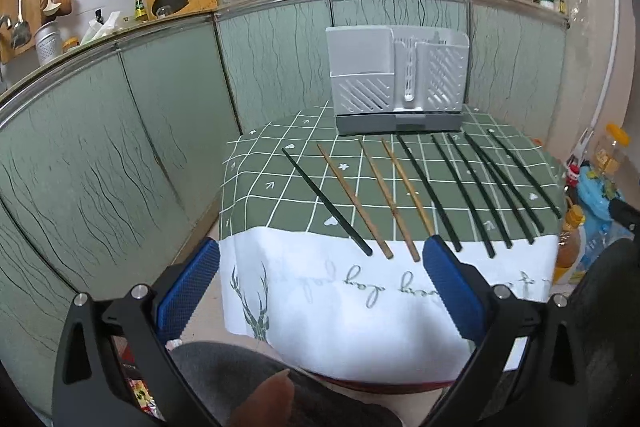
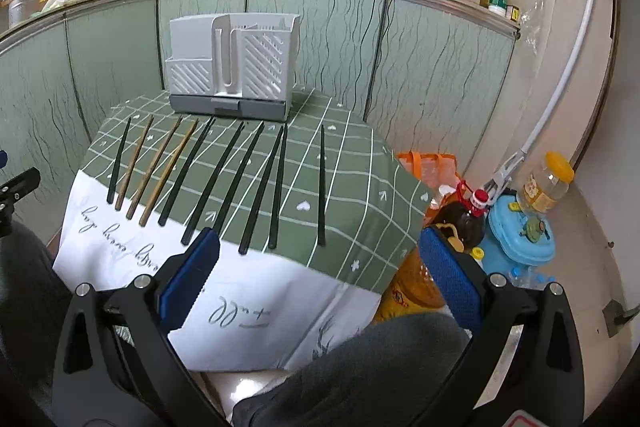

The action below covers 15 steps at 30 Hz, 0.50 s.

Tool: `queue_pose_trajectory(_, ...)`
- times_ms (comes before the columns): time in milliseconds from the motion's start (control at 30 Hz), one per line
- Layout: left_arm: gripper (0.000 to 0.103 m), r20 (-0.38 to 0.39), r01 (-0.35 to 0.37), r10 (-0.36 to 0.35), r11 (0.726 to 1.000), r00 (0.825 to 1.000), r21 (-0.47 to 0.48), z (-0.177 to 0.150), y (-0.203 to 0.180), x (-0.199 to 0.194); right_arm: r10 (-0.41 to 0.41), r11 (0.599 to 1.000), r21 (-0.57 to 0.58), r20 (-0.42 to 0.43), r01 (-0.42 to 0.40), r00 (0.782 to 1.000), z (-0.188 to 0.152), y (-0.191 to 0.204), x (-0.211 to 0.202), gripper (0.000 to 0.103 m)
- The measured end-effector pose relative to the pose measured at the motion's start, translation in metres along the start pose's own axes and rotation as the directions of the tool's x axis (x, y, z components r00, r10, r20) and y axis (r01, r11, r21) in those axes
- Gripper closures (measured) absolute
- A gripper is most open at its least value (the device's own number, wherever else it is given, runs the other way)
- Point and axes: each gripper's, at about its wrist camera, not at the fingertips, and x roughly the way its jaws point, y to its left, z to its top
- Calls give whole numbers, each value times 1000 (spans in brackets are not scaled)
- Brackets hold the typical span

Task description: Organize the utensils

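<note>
Both claws, left (image 1: 320,291) and right (image 2: 320,279), gape empty; chopsticks (image 2: 224,183) lie lengthwise toward the holder (image 2: 234,67) at upper centre, rightmost nearest the right claw

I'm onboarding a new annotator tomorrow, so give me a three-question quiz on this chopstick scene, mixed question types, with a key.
1. True or false: the left gripper and the right gripper are both open and hold nothing.
2. How many wooden chopsticks lie among the dark chopsticks on the tablecloth?
A) one B) three C) five
3. Fill in: the white utensil holder stands at the ____ edge of the table, beyond the chopstick tips.

Key: 1 true; 2 B; 3 far.
</note>
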Motion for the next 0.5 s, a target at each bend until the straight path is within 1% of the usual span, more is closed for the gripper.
queue_pose_trajectory(67,4,-9,-20,20,1000,1000,7,3,-1,12,12,1000,9,-5,-12,1000,3,-4,10,7)
queue_pose_trajectory(167,4,-35,-42,41,999,999,-16,8,2,33,4,1000,21,-20,-4,1000,6,-9,28,7)
queue_pose_trajectory(233,4,-39,-57,55,998,998,-34,9,3,43,2,1000,28,-24,-1,1000,9,-11,39,7)
queue_pose_trajectory(367,4,-62,-102,100,994,993,-31,12,-2,70,-6,1000,30,-38,7,999,14,-15,62,7)
queue_pose_trajectory(433,4,-69,-104,100,993,993,-55,12,-2,79,-8,1000,29,-43,9,999,16,-17,73,7)
queue_pose_trajectory(500,4,-92,-110,103,991,990,-82,12,-4,91,-3,999,31,-47,4,999,18,-18,83,7)
